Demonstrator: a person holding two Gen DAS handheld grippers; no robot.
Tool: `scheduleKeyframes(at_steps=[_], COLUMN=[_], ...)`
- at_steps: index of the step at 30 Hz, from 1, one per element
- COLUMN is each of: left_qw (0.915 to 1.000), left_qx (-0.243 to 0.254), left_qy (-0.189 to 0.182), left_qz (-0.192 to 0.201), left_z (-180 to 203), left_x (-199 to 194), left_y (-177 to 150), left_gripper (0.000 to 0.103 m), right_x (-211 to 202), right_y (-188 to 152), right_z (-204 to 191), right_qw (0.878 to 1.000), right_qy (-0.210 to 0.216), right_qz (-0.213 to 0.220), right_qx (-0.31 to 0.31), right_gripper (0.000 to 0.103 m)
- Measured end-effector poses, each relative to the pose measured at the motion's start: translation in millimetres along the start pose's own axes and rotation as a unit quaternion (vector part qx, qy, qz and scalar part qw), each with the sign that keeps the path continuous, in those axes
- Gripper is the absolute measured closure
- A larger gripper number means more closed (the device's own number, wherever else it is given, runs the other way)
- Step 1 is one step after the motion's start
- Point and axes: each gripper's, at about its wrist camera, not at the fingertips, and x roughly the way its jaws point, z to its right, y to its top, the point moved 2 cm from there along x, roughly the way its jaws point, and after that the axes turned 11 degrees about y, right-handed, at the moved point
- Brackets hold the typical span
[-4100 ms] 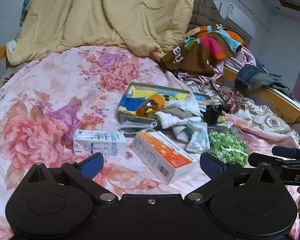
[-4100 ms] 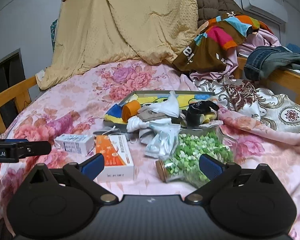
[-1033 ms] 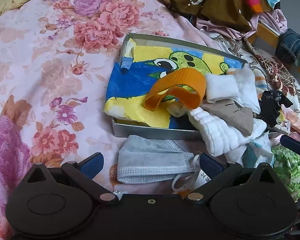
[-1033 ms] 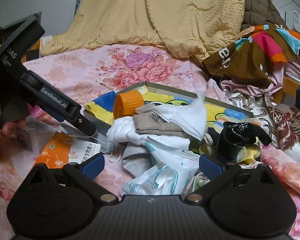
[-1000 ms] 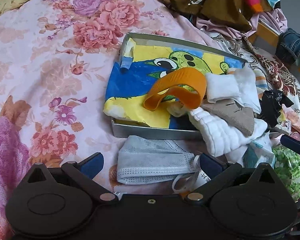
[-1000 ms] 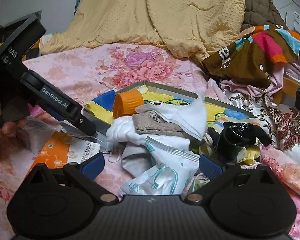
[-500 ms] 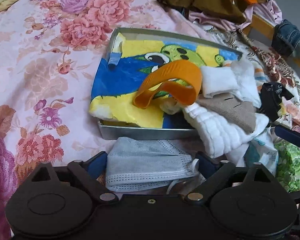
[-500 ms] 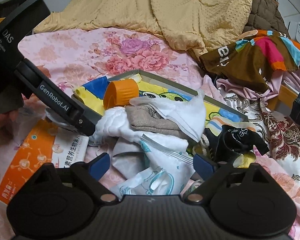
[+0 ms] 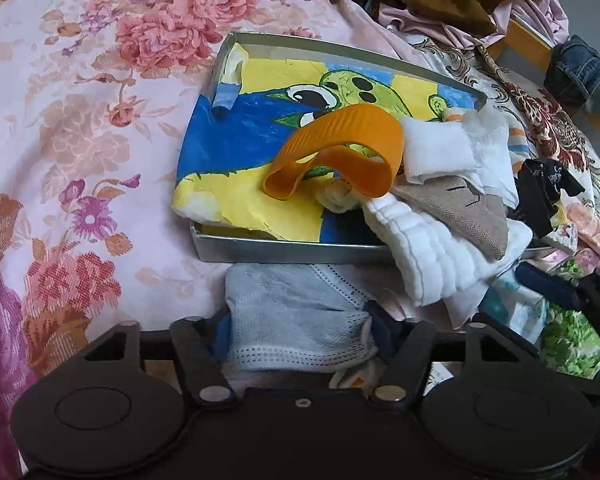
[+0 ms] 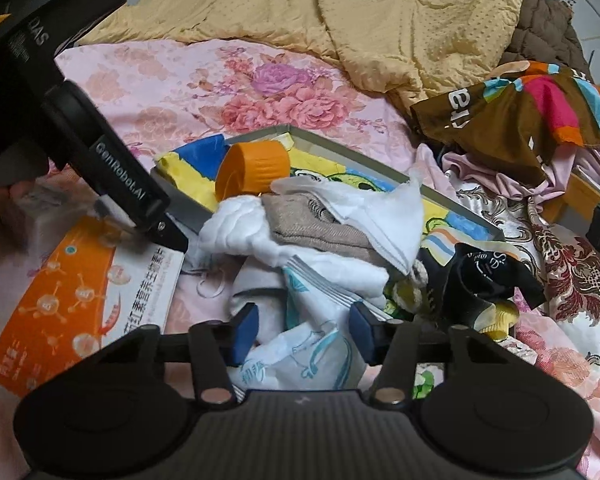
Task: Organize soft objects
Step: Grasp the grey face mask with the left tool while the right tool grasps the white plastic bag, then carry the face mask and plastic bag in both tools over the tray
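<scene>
Barely begun: left gripper [image 9: 300,330] closing round grey pleated face mask [image 9: 296,320]; right gripper [image 10: 302,330] closing round white printed plastic pouch [image 10: 308,356]; rest unsorted.

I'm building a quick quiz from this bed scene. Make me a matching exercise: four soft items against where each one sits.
Items:
1. grey face mask
2. orange band
3. printed white pouch
4. black sock

Places:
A. on the cartoon cloth in the tin tray
B. between the right gripper's jaws
C. between the left gripper's jaws
D. right of the white pile, on the bed

Pairs: 1-C, 2-A, 3-B, 4-D
</scene>
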Motion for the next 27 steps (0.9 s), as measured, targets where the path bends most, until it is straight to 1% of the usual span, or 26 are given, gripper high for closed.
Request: scheduleKeyframes(at_steps=[1, 2, 3, 4, 5, 6, 9, 10, 11, 14, 22, 27], left_qw=[1.0, 1.0, 1.0, 1.0, 0.9999, 0.9999, 0.9999, 0.9998, 0.9998, 0.9997, 0.9991, 0.9995], left_qx=[-0.001, -0.001, 0.001, 0.003, 0.004, 0.004, -0.009, -0.013, -0.016, -0.018, -0.041, -0.023], left_qy=[0.002, 0.004, 0.004, 0.006, 0.009, 0.01, 0.012, 0.013, 0.014, 0.018, 0.01, 0.002], left_qz=[0.0, 0.001, 0.002, 0.004, 0.006, 0.006, 0.005, 0.004, 0.004, 0.003, 0.006, 0.023], left_z=[0.5, 1.6, 2.7, 4.2, 5.6, 6.2, 6.1, 5.8, 5.7, 6.2, 8.3, 15.8], left_x=[-1.1, -2.2, -3.3, -4.8, -6.3, -7.4, -11.4, -12.8, -14.3, -18.6, -40.1, -66.0], left_y=[0.2, 0.3, 0.2, 0.2, 0.2, 0.7, 1.7, 1.9, 1.9, 1.5, 2.5, 5.7], left_gripper=[0.047, 0.05, 0.054, 0.055, 0.059, 0.065, 0.076, 0.078, 0.085, 0.087, 0.092, 0.093], right_x=[-0.1, -0.7, -1.4, -2.6, -3.7, -4.2, -7.6, -9.1, -10.2, -15.3, -31.7, -42.8], right_y=[0.0, -0.2, 0.1, 0.6, 0.2, -0.1, -0.8, -1.3, -1.6, -2.6, -0.1, 5.8], right_z=[0.7, 1.9, 2.5, 2.9, 3.4, 3.9, 5.0, 5.4, 5.8, 6.8, 13.7, 15.3], right_qw=[1.0, 1.0, 1.0, 1.0, 1.0, 1.0, 1.0, 1.0, 1.0, 0.999, 0.998, 0.996], right_qy=[0.0, 0.0, 0.0, 0.0, 0.001, 0.002, 0.009, 0.011, 0.013, 0.015, 0.019, 0.02], right_qz=[0.001, 0.002, 0.003, 0.005, 0.006, 0.006, 0.009, 0.012, 0.014, 0.024, 0.052, 0.073], right_qx=[0.002, 0.004, 0.004, 0.004, 0.005, 0.005, 0.009, 0.01, 0.011, 0.015, 0.032, 0.037], right_gripper=[0.056, 0.063, 0.067, 0.069, 0.071, 0.071, 0.073, 0.074, 0.074, 0.082, 0.085, 0.086])
